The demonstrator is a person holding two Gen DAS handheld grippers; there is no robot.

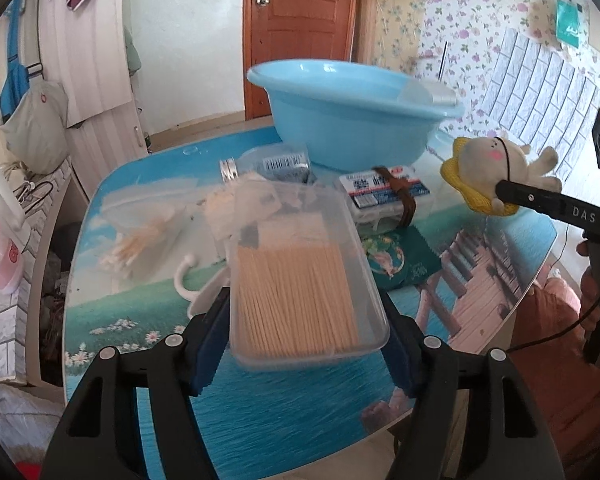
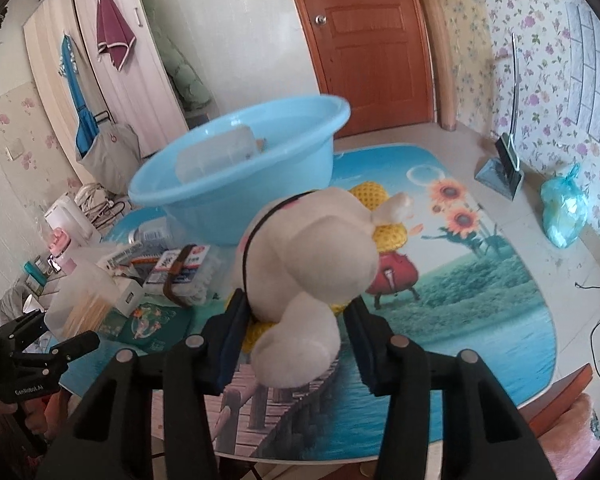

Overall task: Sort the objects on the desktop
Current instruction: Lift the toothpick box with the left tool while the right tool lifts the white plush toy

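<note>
Left wrist view: the left tool is clenched on a clear plastic box packed with thin wooden sticks, held above the table. At two o'clock in the same view, the right tool is seen gripping a soft toy, cream with a yellow collar, also clear of the table. In the right wrist view the right tool is closed on the toy's lower body, its blue pads pressed to either side.

A light blue basin stands at twelve o'clock on the table, with a pale flat item already lying inside it; it is judged to be the collecting place. Between basin and tools lie a bagged bundle of swabs, a white hook, a small jar, a white pack bound with a brown strap and a green packet.

For the step in hand, both loads should be carried over the basin rim before release. The box should be kept level, since it is judged slippery and its lid cannot be confirmed. One tool should be emptied at a time so the two do not collide over the rim.

Legible writing: "DAS" on the right tool's finger; "GenRobot.AI" on the left tool as seen from the right wrist. Blue characters on the white pack and the barcode on the jar cannot be read.
</note>
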